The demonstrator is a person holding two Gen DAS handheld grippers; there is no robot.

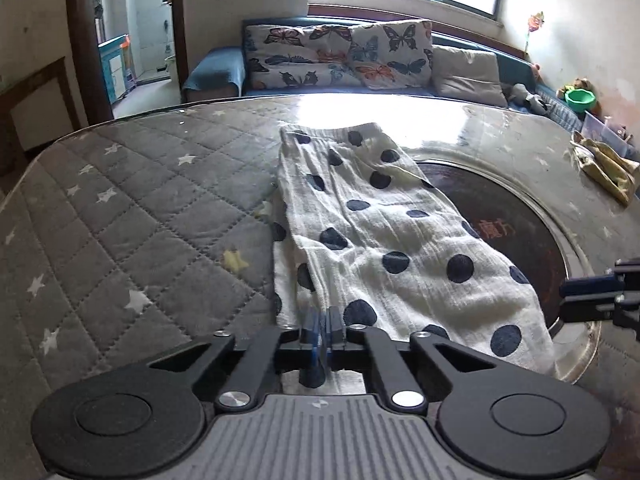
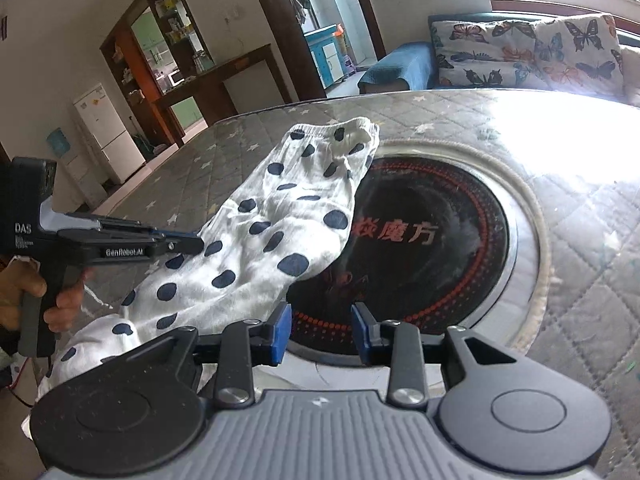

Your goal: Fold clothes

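Note:
White trousers with dark blue dots lie lengthwise on the table, waistband at the far end, one edge over the black round cooktop. My left gripper is shut on the near end of the trousers, and it also shows from the side in the right wrist view. My right gripper is open and empty, its blue pads just right of the near edge of the trousers. Its tip shows at the right edge of the left wrist view.
The table is covered by a grey quilted star-pattern cloth under glass, with a black round cooktop set in the middle. A yellow garment lies at the far right edge. A sofa with butterfly cushions stands behind the table.

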